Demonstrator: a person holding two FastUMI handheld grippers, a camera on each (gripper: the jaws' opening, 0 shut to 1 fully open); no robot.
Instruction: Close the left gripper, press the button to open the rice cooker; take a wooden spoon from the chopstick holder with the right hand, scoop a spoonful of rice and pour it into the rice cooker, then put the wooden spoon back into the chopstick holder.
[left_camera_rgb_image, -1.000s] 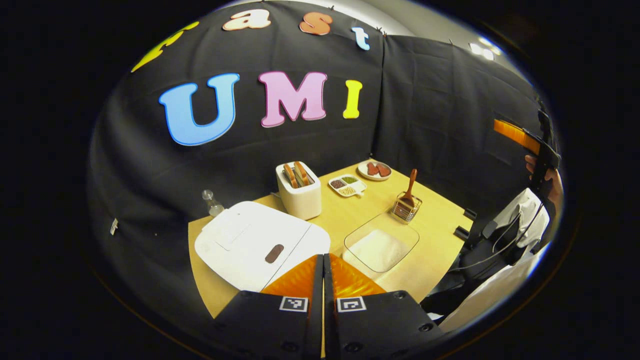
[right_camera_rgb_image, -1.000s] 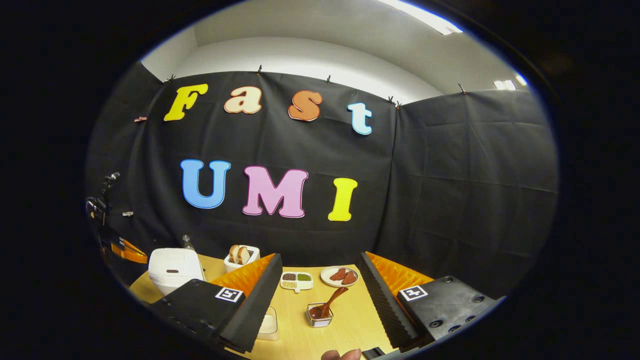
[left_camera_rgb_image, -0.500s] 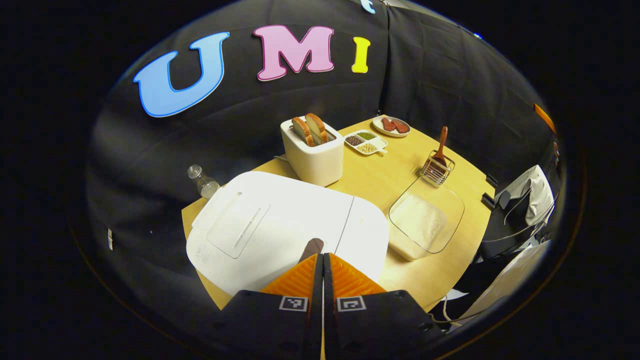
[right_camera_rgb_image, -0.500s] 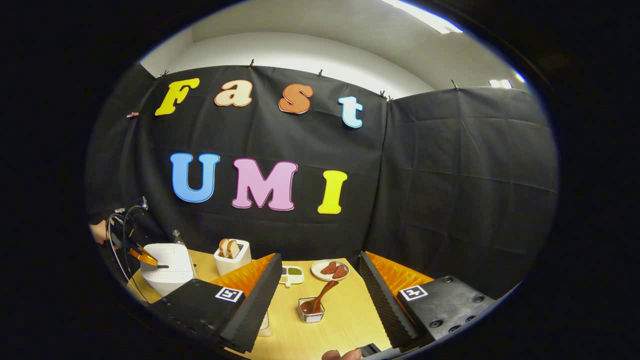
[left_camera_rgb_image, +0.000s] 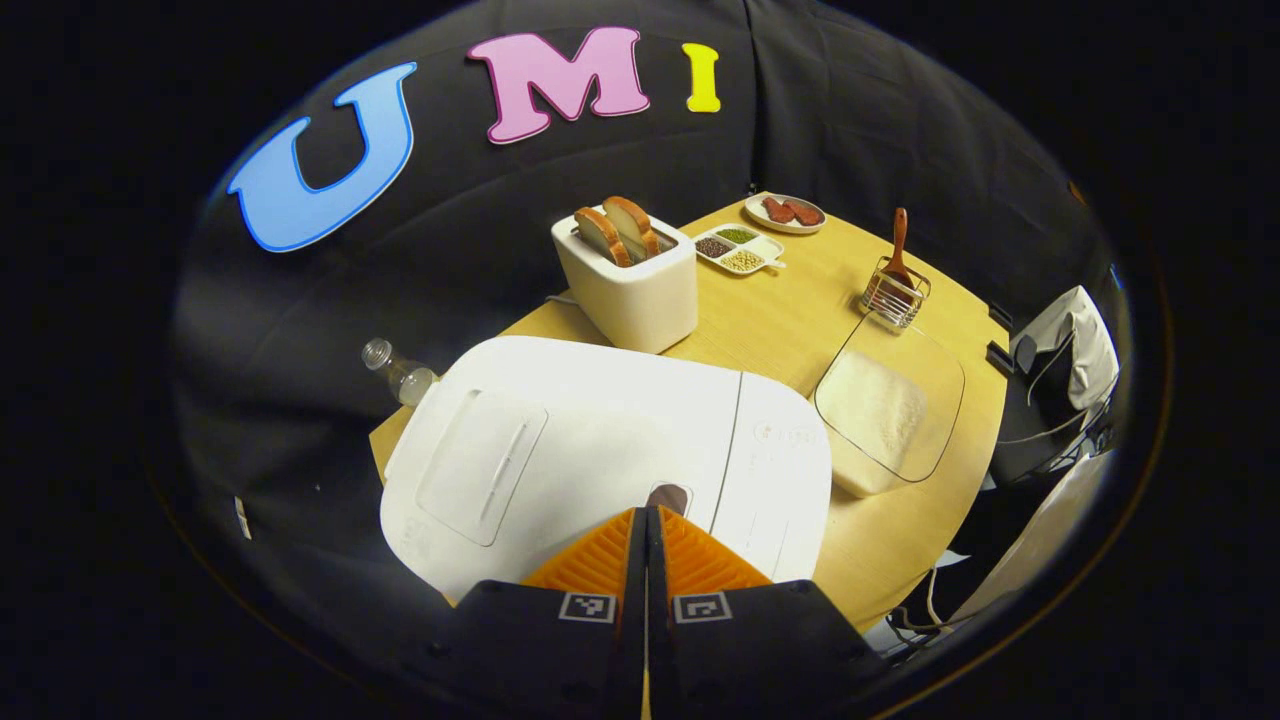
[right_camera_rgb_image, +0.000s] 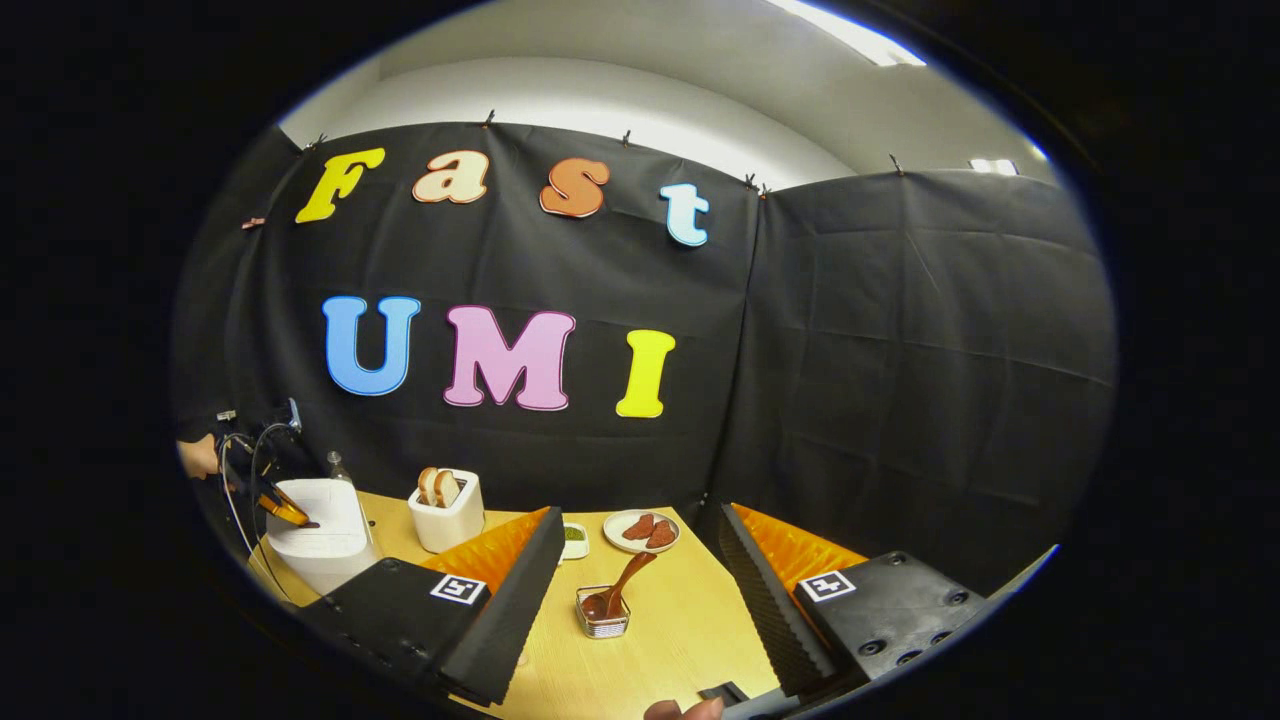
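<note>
While unreadable its faint lid marking, left gripper (left_camera_rgb_image: 646, 512) closed at rice cooker (left_camera_rgb_image: 560, 450) button (left_camera_rgb_image: 668, 496); right gripper (right_camera_rgb_image: 640, 560) agape.

Near part of the button (left_camera_rgb_image: 668, 497) covered by the closed tips of the left gripper (left_camera_rgb_image: 646, 512); contact with it not readable from the left gripper view. Front wall of the rice cooker (left_camera_rgb_image: 600, 450) out of sight below its lid. Lower half of the bottle (left_camera_rgb_image: 397, 369) hidden behind the cooker. Bowl of the wooden spoon (left_camera_rgb_image: 897, 250) masked by the wire of the chopstick holder (left_camera_rgb_image: 895, 296). In the right gripper view, compartment dish (right_camera_rgb_image: 574, 540) half covered by a finger (right_camera_rgb_image: 500, 590) of the right gripper (right_camera_rgb_image: 640, 590), a thumb (right_camera_rgb_image: 682, 710) cut off at the bottom edge, cooker's button too small to make out
</note>
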